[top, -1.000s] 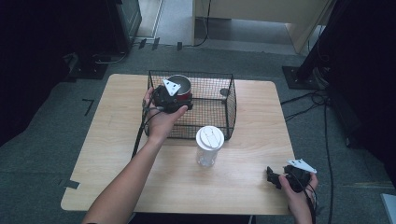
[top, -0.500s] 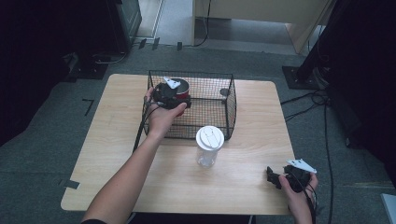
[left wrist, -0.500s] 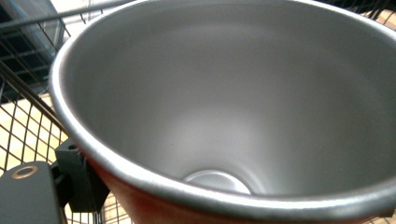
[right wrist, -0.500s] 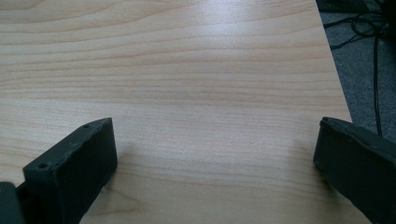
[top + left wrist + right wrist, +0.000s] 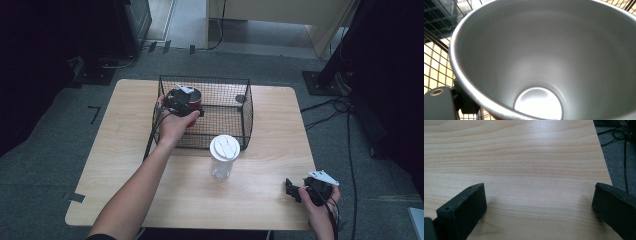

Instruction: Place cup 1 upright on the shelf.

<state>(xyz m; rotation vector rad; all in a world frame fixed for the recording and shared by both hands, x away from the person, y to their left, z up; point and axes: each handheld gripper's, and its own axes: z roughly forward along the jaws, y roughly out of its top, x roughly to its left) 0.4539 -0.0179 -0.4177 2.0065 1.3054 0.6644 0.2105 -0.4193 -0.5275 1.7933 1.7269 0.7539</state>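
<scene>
A red cup (image 5: 195,102) with a silver inside (image 5: 544,50) is in the back left corner of the black wire basket (image 5: 246,107). My left gripper (image 5: 180,100) is over the basket's left wall, shut on the cup's rim. One of its fingers (image 5: 439,105) is outside the rim, and the other is hidden. A clear plastic cup with a white lid (image 5: 224,155) stands on the table just in front of the basket. My right gripper (image 5: 292,189) rests low at the table's front right, open (image 5: 539,207) with bare wood between the jaws.
A small dark round object (image 5: 240,98) lies in the basket's back right corner. The wooden table (image 5: 125,140) has a right edge (image 5: 602,157) close to my right gripper. Cables (image 5: 330,107) trail on the grey floor to the right.
My left hand has shifted slightly toward the basket's back left corner with the red cup. The right gripper has stayed still.
</scene>
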